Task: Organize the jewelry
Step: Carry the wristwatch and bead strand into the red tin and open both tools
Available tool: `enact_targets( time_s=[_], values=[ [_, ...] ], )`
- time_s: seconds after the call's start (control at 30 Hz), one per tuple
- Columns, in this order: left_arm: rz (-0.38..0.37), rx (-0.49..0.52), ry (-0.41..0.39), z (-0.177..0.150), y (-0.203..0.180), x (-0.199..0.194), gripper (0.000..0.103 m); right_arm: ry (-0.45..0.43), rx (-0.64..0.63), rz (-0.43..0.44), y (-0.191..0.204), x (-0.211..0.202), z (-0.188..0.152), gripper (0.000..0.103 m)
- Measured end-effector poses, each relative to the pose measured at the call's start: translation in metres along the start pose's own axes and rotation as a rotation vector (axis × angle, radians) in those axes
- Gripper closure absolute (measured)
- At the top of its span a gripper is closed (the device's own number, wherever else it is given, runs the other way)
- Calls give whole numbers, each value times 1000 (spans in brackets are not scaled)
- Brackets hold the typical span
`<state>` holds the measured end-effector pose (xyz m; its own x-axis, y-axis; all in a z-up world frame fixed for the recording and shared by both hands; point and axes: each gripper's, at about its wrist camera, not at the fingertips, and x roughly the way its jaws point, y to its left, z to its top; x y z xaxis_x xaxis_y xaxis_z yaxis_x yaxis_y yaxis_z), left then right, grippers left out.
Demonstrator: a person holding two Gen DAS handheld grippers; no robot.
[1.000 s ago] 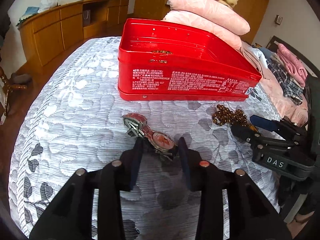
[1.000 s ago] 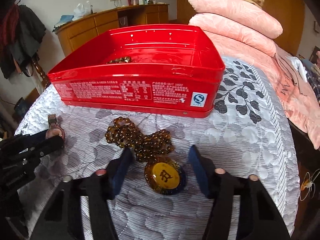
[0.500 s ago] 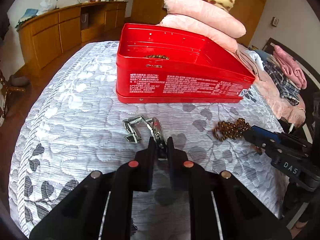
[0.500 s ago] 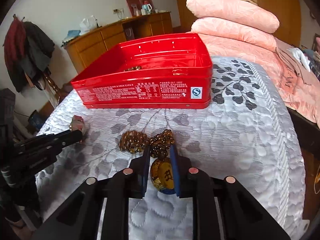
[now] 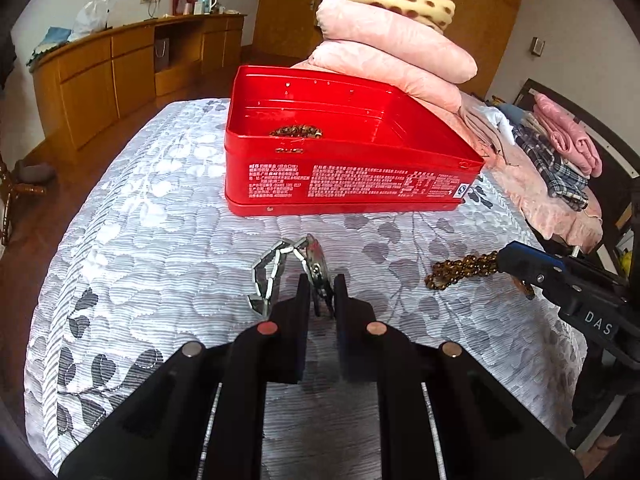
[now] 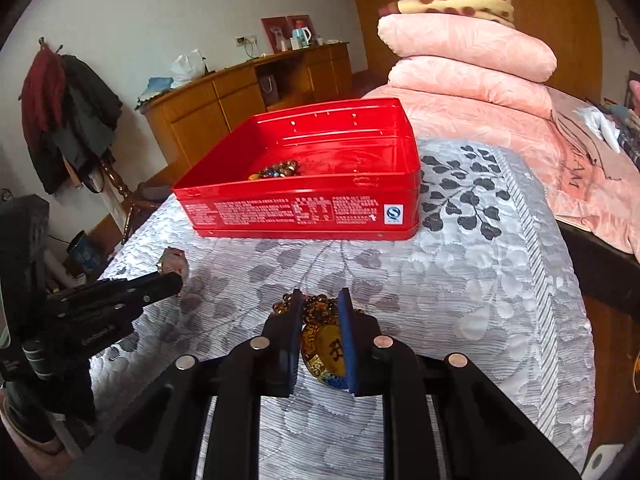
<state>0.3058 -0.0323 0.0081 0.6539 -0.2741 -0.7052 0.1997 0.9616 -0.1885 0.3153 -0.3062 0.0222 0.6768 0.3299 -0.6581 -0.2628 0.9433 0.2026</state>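
Two grippers each pinch one piece of jewelry above the quilted bedspread. The left gripper has its jaws pressed onto the case of a wristwatch, whose metal link band loops out to the left of the jaws; the dial is edge-on here and hard to read, while the right wrist view shows its round face just past the left fingertips. The right gripper clamps an amber pendant of a brown bead necklace; the beads bunch between and ahead of the jaws, mostly hidden by them. From the left wrist view that strand trails from the blue fingertips, pendant unseen. Beyond both jaws stands one open red tin, with one bead bracelet inside, its colours clear only from the right. Two pink pillows are stacked behind it.
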Motion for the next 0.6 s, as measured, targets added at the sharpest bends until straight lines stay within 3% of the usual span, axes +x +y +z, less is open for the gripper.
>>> enact_targets(
  time_s=[0.6],
  values=[
    [-10, 45, -102, 42, -15, -27, 92, -110, -61, 2, 11, -30, 53, 86]
  ],
)
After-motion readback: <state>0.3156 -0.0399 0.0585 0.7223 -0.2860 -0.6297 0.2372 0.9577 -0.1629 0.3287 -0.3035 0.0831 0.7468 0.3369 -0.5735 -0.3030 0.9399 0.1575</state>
